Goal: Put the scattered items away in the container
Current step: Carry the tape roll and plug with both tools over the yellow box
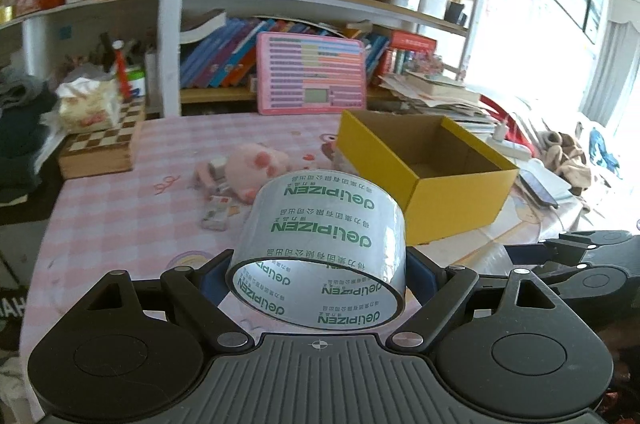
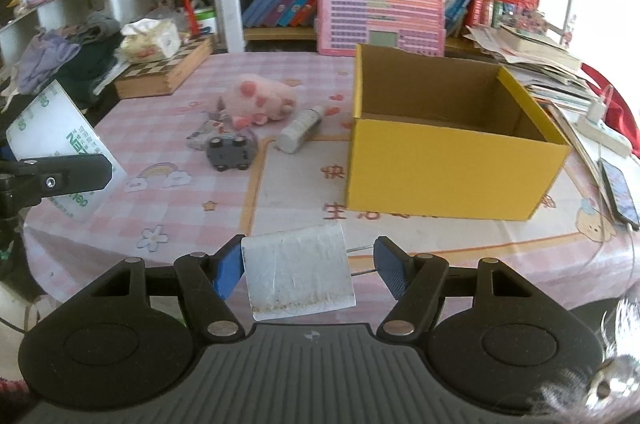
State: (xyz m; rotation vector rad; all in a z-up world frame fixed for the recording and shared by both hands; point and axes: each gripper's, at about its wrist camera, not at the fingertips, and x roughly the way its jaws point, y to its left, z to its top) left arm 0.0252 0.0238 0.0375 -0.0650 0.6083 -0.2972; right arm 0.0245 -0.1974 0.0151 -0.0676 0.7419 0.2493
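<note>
The left gripper (image 1: 316, 280) holds a roll of clear tape (image 1: 324, 252) between wide jaws, and the right gripper (image 2: 308, 270) carries a small whitish block (image 2: 298, 272) that touches only its left pad, so I cannot tell if it is clamped. The yellow cardboard box (image 2: 452, 172) looks empty, so nothing seems tidied yet. A plush paw (image 2: 260, 96), a toy car (image 2: 230, 152), a white bottle (image 2: 300, 130) and a small packet (image 2: 202, 136) lie on the tabletop (image 2: 168, 200) left of the box, with open room before it.

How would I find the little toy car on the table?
Start at the big yellow box on the pink checked tablecloth. Look left, past the white bottle lying on its side, to just in front of the pink plush toy. The toy car is dark grey, flipped with its wheels up.
</note>
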